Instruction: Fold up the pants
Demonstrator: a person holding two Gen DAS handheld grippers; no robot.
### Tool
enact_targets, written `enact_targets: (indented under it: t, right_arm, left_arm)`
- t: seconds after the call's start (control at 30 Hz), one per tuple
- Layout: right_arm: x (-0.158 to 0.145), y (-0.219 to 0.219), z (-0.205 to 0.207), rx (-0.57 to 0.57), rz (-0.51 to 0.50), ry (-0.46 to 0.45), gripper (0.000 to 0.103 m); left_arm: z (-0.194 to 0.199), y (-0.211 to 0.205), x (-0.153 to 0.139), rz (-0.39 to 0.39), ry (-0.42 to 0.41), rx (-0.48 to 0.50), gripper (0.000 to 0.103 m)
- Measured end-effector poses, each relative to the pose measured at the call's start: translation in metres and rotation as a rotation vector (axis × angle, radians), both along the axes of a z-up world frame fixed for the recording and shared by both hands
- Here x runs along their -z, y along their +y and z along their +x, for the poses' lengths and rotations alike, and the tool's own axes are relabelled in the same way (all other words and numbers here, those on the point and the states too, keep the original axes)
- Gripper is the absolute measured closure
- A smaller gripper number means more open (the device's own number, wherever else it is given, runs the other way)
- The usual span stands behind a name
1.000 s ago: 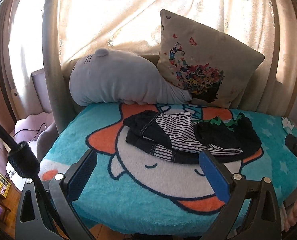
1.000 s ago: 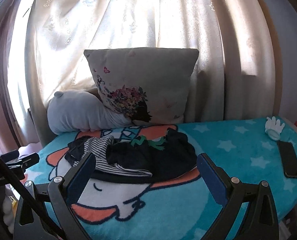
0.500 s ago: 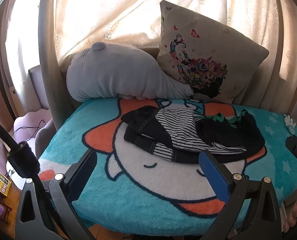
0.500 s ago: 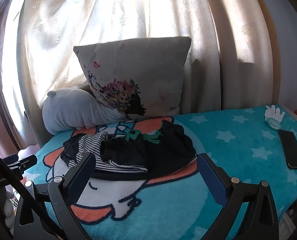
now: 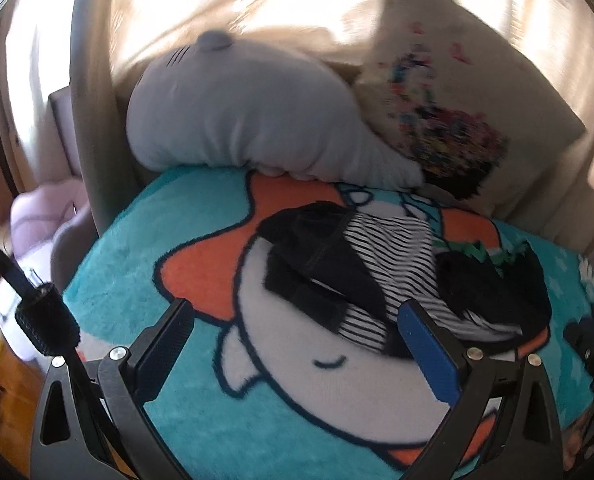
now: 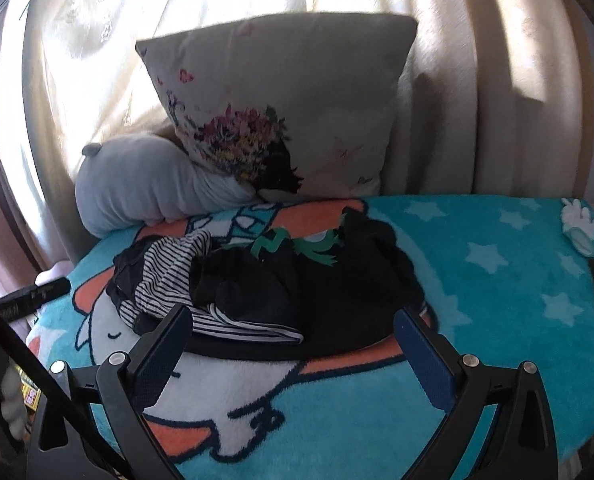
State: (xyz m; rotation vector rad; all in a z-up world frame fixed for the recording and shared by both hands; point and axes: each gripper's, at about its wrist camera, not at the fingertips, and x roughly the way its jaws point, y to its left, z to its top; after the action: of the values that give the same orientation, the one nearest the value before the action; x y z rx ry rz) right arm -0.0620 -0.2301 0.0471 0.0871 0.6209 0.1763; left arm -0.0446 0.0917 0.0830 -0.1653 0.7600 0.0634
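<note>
Both grippers nearer, left gripper (image 5: 297,344) and right gripper (image 6: 291,344) agape, crumpled pants (image 6: 297,292) on teal blanket (image 6: 497,280), curtains (image 6: 477,80) behind.

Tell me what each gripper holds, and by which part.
Nothing. The left gripper and right gripper are open, short of the crumpled pants.

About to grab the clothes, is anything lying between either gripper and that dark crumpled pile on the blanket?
Nothing visible. Only bare teal cartoon blanket lies between the open left gripper, open right gripper and the dark crumpled pants pile.
</note>
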Motion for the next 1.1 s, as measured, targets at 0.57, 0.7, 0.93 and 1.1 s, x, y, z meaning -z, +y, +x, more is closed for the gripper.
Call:
enact_targets:
  t: [0.57,0.7,0.93,1.1]
  right_arm:
    - [0.033,0.063,0.082,-0.228,-0.105,0.136,0.006]
    - [0.051,0.106,0.102,-0.323,-0.208,0.166,0.032]
    - [0.028,0.059,0.106,-0.193,-0.038,0.130,0.085]
    - [0.001,-0.043,0.083,0.062,0.041,0.061,0.085]
  left_arm:
    - [0.075,-0.009,0.028,-0.208,0.142,0.052,0.006]
    - [0.072,-0.011,0.033,-0.197,0.157,0.054,0.006]
    - [0.063,0.006,0.036,-0.210,0.157,0.025,0.006]
    - [0.061,0.016,0.043,-0.244,0.153,0.009,0.006]
